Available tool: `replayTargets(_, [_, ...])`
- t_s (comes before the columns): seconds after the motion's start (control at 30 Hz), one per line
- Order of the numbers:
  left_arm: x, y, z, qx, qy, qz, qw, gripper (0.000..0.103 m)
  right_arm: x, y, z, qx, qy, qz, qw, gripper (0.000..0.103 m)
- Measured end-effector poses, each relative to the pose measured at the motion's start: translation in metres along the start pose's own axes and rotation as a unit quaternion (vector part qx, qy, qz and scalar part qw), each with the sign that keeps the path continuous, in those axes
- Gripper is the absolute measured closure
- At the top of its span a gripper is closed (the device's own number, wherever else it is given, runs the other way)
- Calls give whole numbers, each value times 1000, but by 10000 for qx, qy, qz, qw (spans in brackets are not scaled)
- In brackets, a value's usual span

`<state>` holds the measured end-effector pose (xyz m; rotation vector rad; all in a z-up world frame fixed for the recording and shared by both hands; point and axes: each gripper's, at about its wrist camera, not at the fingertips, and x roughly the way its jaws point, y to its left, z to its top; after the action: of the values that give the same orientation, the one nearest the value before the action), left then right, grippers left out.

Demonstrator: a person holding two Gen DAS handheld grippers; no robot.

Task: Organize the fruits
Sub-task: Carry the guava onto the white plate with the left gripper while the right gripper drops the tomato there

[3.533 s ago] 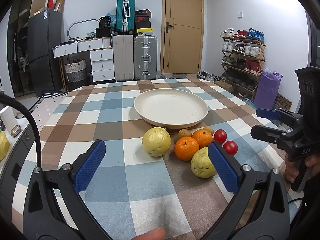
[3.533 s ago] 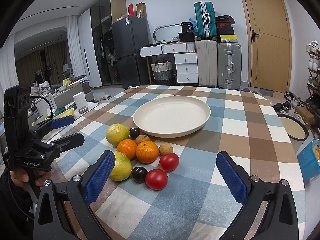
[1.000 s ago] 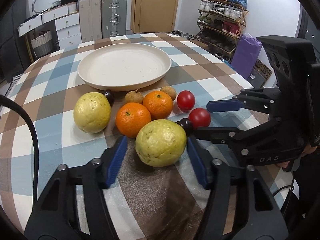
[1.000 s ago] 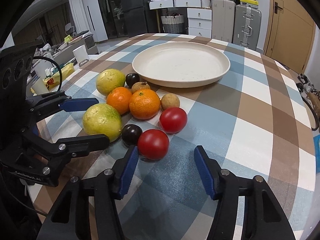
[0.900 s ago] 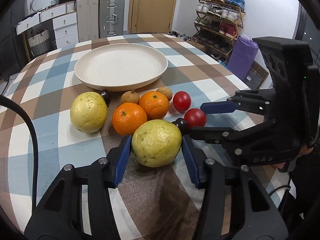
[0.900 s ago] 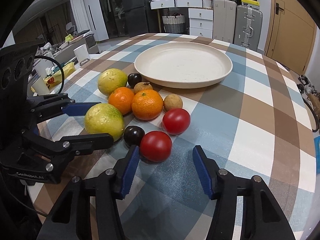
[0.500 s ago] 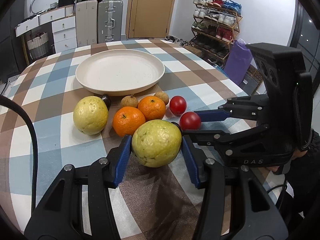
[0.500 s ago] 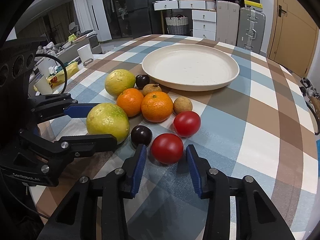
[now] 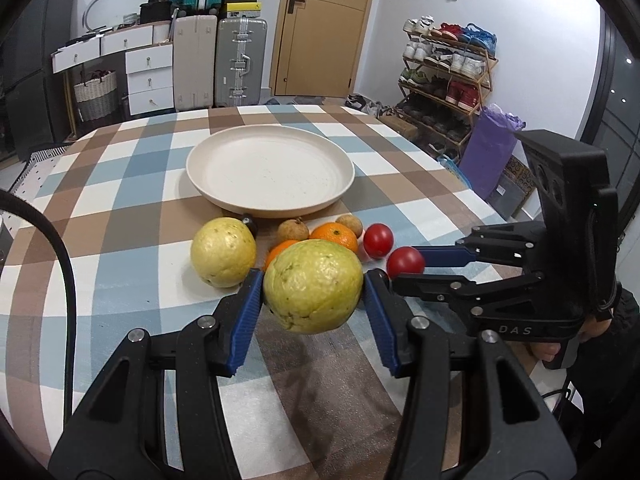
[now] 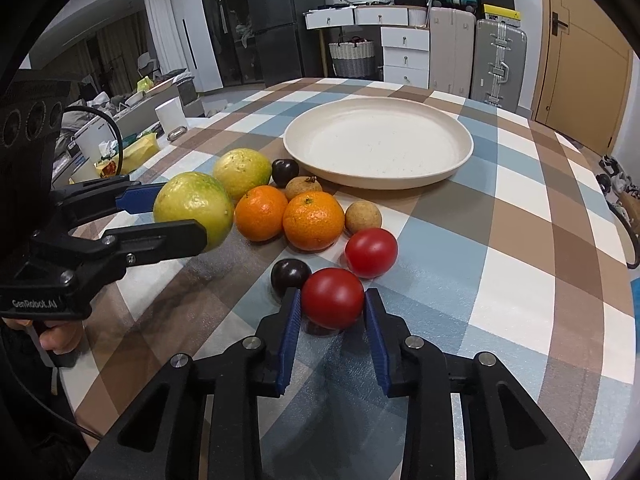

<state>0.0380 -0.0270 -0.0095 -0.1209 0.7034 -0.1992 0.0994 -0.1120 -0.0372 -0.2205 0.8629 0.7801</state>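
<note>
A: Status? Plate (image 9: 224,196) got anything in it yet?

B: Nope, nothing in it. It sits ahead of both hand-held grippers, past the fruit pile. So task's barely begun, imo.

A: Left hand-held gripper (image 9: 314,292)?

B: Partly closed, blue pads pressing both sides of a big yellow-green guava (image 9: 313,286). Looks lifted clear of the bench (image 9: 120,208); shadow under it.

A: Right hand-held gripper (image 10: 332,308)?

B: Jaws closing on the near red tomato (image 10: 333,298), which sits between the pads, touching or nearly so, and looks to be resting on the bench.

A: What's left lying there?

B: Just beyond the right one: 2nd tomato (image 10: 371,253); a dark plum (image 10: 290,277) right beside its left finger. Further ahead: 2 oranges (image 10: 313,220), 2 small brown fruits, prob. longans (image 10: 363,217), another plum (image 10: 285,172), 2nd guava (image 10: 242,172) near the plate rim.

A: So all still to go?

B: Yep: all of it outside the plate, two pieces in hand.
</note>
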Motion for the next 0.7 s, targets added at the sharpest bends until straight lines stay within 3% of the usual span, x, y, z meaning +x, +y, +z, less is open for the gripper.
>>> replayTargets(0.43, [-11, 13, 24, -89, -396, 344, 9986, 55, -32, -6, 20, 300, -799, -15, 9964, 71])
replayTargets(0.7, [-4, 21, 40, -170, -523, 513, 9972, 55, -32, -13, 35, 477, -930, -66, 9945, 71])
